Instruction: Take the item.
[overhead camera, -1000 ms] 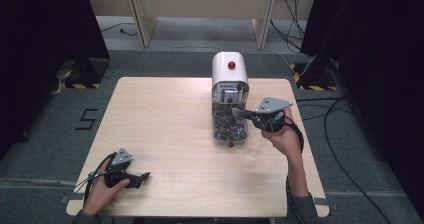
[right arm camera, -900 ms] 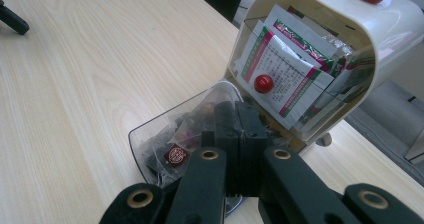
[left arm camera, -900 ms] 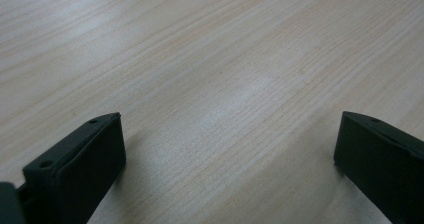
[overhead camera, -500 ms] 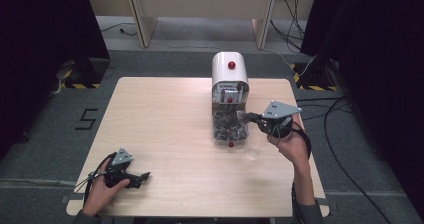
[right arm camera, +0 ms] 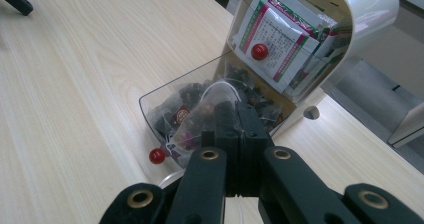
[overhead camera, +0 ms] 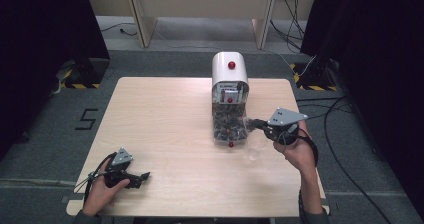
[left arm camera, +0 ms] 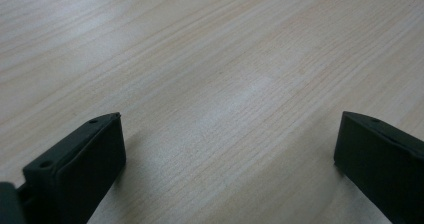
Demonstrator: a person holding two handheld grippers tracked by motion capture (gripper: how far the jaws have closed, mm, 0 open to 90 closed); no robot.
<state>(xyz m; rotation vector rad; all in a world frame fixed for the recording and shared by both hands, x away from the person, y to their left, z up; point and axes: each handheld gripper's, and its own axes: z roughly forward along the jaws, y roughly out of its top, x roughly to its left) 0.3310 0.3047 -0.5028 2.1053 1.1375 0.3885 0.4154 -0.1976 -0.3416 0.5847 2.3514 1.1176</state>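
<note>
**Right gripper pinches a tea bag at the open drawer**

A white dispenser box (overhead camera: 229, 73) with a rounded top stands near the far edge of the wooden table (overhead camera: 165, 119). Its clear drawer (right arm camera: 155, 104) is pulled out toward the person and is full of dark tea bags. A small red knob (right arm camera: 157, 156) sits at the front of the drawer, and printed sachets (right arm camera: 280, 39) stand in the compartment above it.

The right gripper (right arm camera: 235, 115) is just beside the drawer, on its right side in the high view, and points at it. Its jaws are pressed together. In the right gripper view, a thin string and the corner of one transparent tea bag (right arm camera: 200, 116) are caught between them; the bag hangs over the drawer among the others.

A clear plastic cup (overhead camera: 254, 153) stands on the table close to the right hand, near the front corner of the drawer.

The left gripper (overhead camera: 141, 177) rests on the table at the near left corner, well apart from the box. Its jaws are spread wide, with bare wood between them.
</note>
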